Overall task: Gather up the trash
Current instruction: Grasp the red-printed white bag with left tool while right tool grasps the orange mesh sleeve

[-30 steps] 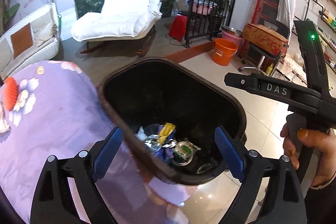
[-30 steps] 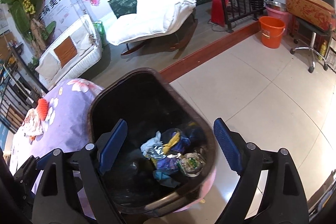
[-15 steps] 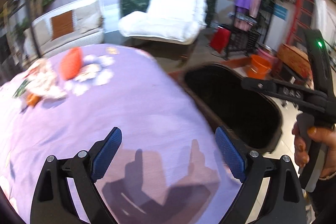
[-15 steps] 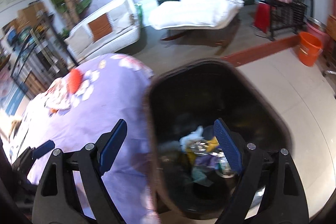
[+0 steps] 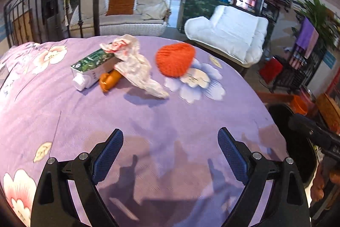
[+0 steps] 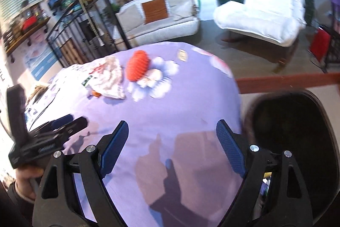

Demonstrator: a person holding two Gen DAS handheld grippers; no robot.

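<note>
On the purple flowered tablecloth (image 5: 148, 120) lie a green and white carton (image 5: 91, 66), a small orange packet (image 5: 109, 80), a crumpled white wrapper (image 5: 136, 65) and an orange-red ribbed object (image 5: 175, 59). They also show in the right wrist view: the wrapper (image 6: 109, 78) and the orange-red object (image 6: 137, 68). My left gripper (image 5: 170, 154) is open and empty over the near cloth, well short of them. My right gripper (image 6: 172, 146) is open and empty over the cloth. The black trash bin (image 6: 297, 120) stands at the table's right edge.
The bin (image 5: 295, 142) shows at the right in the left wrist view, with the right gripper's body (image 5: 312, 133) over it. A white sofa (image 5: 127, 12), a white lounge chair (image 5: 231, 33) and a metal railing (image 6: 85, 35) stand beyond the table.
Both grippers have swung left, from over the trash bin to over the purple table. The trash on the table has come into view. Both stay open and empty.
</note>
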